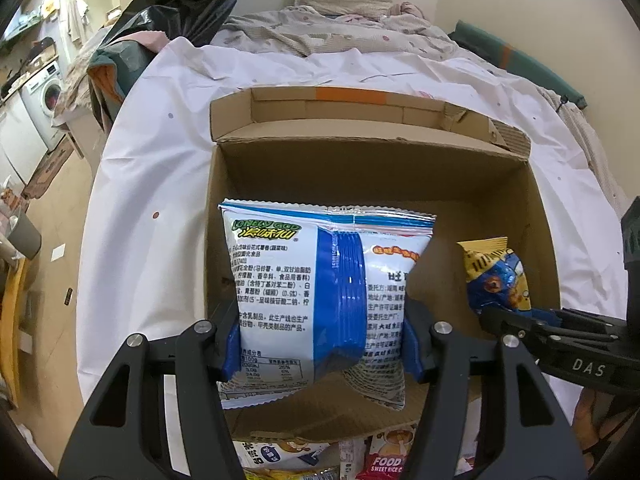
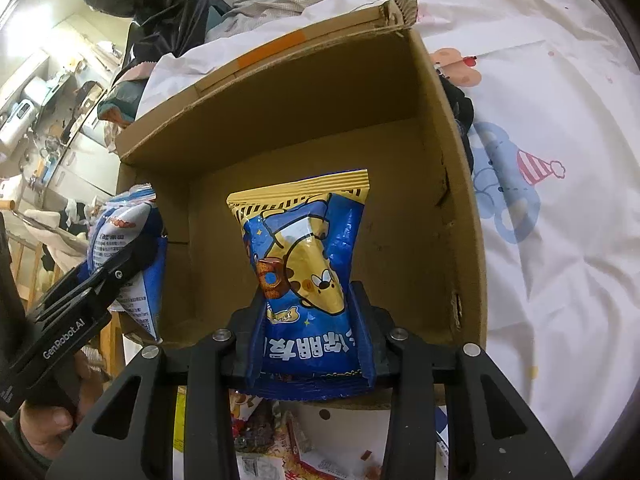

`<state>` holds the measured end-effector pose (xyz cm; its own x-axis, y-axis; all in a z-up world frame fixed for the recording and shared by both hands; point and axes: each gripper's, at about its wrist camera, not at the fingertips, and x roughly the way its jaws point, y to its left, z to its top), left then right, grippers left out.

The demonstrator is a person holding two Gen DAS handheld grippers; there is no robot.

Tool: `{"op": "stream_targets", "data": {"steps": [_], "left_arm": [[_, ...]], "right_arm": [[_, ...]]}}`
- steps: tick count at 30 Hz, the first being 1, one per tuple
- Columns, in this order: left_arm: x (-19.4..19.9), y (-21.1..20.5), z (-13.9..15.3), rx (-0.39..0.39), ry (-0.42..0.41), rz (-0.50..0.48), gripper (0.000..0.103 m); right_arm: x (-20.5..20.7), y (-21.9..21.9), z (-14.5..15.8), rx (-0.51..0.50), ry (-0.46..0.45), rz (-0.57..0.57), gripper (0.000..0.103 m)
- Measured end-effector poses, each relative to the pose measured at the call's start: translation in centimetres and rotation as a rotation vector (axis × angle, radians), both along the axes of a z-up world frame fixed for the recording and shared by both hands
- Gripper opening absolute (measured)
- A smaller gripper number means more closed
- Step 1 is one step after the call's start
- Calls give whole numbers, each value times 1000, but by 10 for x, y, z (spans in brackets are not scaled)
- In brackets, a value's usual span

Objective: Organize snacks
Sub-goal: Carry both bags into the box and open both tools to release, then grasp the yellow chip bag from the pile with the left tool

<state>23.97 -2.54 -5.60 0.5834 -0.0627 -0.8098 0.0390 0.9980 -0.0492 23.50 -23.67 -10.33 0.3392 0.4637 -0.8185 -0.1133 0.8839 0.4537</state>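
Crinkly white-blue pouch pinched in left jaws, glossy blue-yellow pouch in right jaws, over cardboard box.

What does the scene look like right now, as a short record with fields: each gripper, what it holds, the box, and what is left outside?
left gripper: shut on the white and blue snack bag, held over the box
right gripper: shut on the blue and yellow snack bag, held over the box
cardboard box: open, floor bare where visible
loose snack packets: in front of the box

Black grippers, blue-padded fingers, silver screws, "GenRobot.AI" lettering.
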Motion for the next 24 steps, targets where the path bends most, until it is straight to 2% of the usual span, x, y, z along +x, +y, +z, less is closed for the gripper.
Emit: {"op": "stream_targets", "data": {"steps": [11, 13, 14, 15, 16, 17, 19, 24], "left_arm": [[-4, -2, 3, -2, 1, -37, 60], [-5, -2, 6, -2, -8, -40, 72], [-6, -2, 7, -5, -16, -39, 82], [-7, -2, 9, -5, -25, -36, 89], [-8, -2, 11, -3, -35, -30, 92], [-9, -2, 12, -1, -40, -27, 94], [-9, -2, 13, -1, -39, -30, 94], [-11, 1, 15, -28, -30, -28, 94]], "right_arm": [[2, -4, -2, 18, 3, -15, 45], [1, -6, -2, 31, 10, -28, 58], [0, -6, -1, 47, 4, -33, 62], [0, -6, 1, 58, -4, -31, 71], [-1, -5, 4, 59, -19, -29, 85], [-2, -5, 6, 50, -35, -30, 90], [-5, -4, 11, 32, -71, -35, 93], [-6, -7, 14, 65, -73, -27, 93]]}}
